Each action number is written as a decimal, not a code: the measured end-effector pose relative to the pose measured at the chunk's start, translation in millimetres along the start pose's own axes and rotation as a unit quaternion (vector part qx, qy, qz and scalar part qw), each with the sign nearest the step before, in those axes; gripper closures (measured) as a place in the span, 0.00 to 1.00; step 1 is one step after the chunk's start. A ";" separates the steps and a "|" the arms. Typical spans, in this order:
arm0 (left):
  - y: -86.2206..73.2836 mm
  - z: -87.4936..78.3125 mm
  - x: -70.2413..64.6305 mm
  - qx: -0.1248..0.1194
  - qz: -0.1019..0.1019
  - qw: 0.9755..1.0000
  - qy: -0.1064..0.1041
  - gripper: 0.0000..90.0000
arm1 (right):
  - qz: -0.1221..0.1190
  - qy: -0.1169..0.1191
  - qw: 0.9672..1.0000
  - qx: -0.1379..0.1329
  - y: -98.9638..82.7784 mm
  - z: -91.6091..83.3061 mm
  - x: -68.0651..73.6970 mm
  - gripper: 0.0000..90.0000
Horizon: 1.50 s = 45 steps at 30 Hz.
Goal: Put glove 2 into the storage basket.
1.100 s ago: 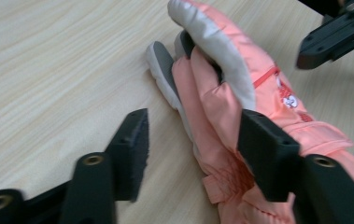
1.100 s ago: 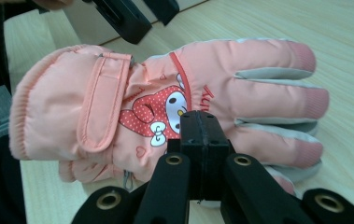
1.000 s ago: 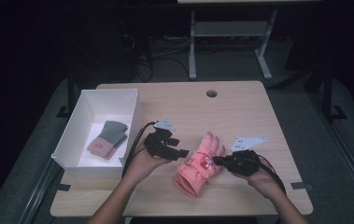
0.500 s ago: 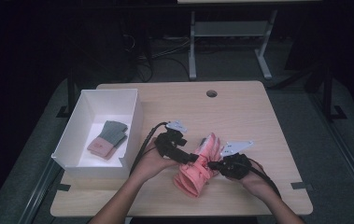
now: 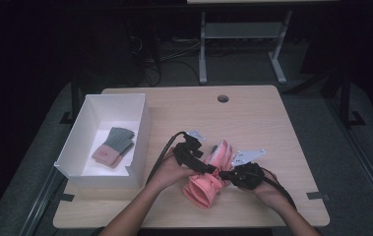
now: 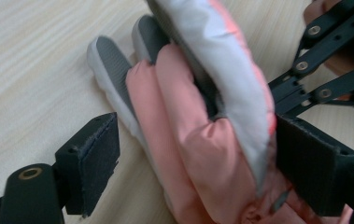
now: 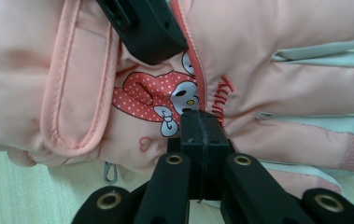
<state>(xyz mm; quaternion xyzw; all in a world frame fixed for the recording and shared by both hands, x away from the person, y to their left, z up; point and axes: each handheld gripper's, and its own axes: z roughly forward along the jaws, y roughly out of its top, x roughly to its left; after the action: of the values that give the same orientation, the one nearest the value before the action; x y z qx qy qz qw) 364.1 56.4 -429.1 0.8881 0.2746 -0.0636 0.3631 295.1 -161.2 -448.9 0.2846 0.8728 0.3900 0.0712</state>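
Note:
A pink padded glove (image 5: 206, 185) with a cartoon print lies bunched at the table's front middle. In the left gripper view the glove (image 6: 188, 140) rises between the jaws of my left gripper (image 6: 198, 163), which stands open around it; the fabric touches the right-hand jaw. In the high view that left gripper (image 5: 207, 168) comes onto the glove from the left. My right gripper (image 7: 202, 128) is shut, its tips pinched at the printed back of the glove (image 7: 268, 79). It meets the glove from the right in the high view, right gripper (image 5: 225, 174).
A white open box (image 5: 144, 132) stands at the left of the table (image 5: 263, 118), holding a folded grey and pink pair of gloves (image 5: 115, 146). A cable hole (image 5: 223, 98) sits near the far edge. Cables trail from both grippers.
My left gripper has moved right onto the glove and now straddles it. The right gripper has shifted left, and the glove has bunched up between them.

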 end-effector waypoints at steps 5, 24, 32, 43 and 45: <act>-3.5 10.2 8.2 0.012 -0.012 1.000 -0.020 0.15 | 0.002 -0.001 1.000 0.003 -1.4 1.8 0.3 1.00; -8.3 29.8 23.6 0.051 -0.055 0.987 -0.141 0.31 | -0.005 0.003 1.000 0.005 -4.6 5.1 -1.0 1.00; -8.7 24.3 24.5 0.044 -0.057 0.986 -0.149 0.58 | 0.000 0.005 1.000 0.002 -5.3 3.2 -2.8 1.00; -3.5 12.3 15.4 0.029 -0.065 0.987 -0.147 0.65 | 0.027 0.004 0.999 -0.039 -9.5 -28.6 -6.1 0.85; -1.3 8.3 12.9 0.026 -0.063 0.988 -0.141 0.66 | 0.031 0.000 0.999 -0.045 -12.9 -35.0 -8.2 0.78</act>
<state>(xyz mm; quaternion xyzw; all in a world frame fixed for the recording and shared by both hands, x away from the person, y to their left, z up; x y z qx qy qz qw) 374.9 57.2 -439.9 0.8602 0.2743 -0.2183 0.3703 284.0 -195.0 -435.0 0.3078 0.8455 0.4304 0.0720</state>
